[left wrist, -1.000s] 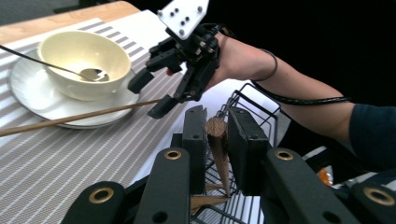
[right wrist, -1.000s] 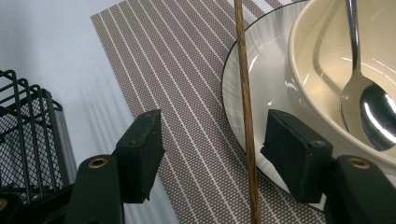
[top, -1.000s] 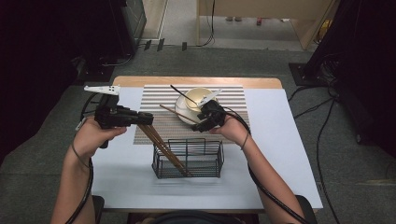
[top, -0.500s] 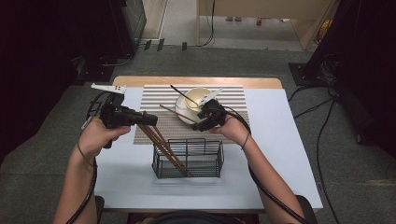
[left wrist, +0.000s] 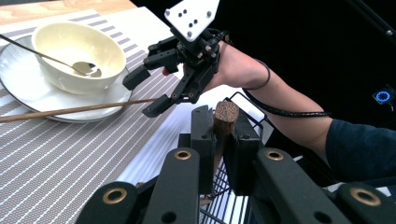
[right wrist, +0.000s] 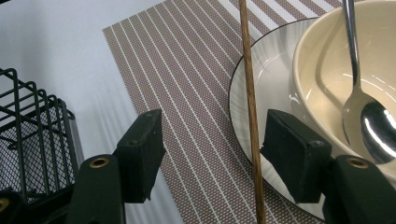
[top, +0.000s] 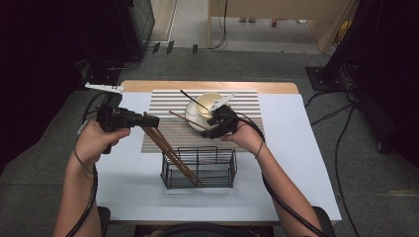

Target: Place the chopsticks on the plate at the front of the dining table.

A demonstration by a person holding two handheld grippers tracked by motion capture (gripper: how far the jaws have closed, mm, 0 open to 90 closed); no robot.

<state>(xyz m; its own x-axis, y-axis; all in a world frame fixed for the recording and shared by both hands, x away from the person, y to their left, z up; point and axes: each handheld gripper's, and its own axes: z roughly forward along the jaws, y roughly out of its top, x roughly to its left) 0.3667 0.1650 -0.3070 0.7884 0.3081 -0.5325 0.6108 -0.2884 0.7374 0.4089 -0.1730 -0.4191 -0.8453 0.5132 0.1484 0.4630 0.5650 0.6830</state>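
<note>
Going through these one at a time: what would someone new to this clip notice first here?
Probably the left claw, clamped on the top end of brown chopsticks that slant down into the black wire basket at the table's near middle. Next, the cream bowl with a spoon in it, on a white plate on the striped mat, where the right claw stands open around a single chopstick.

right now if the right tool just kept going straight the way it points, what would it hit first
Most likely the single chopstick, which lies between the open jaws of the right tool. Just past it are the plate and the placemat. Depth is hard to judge here.
</note>
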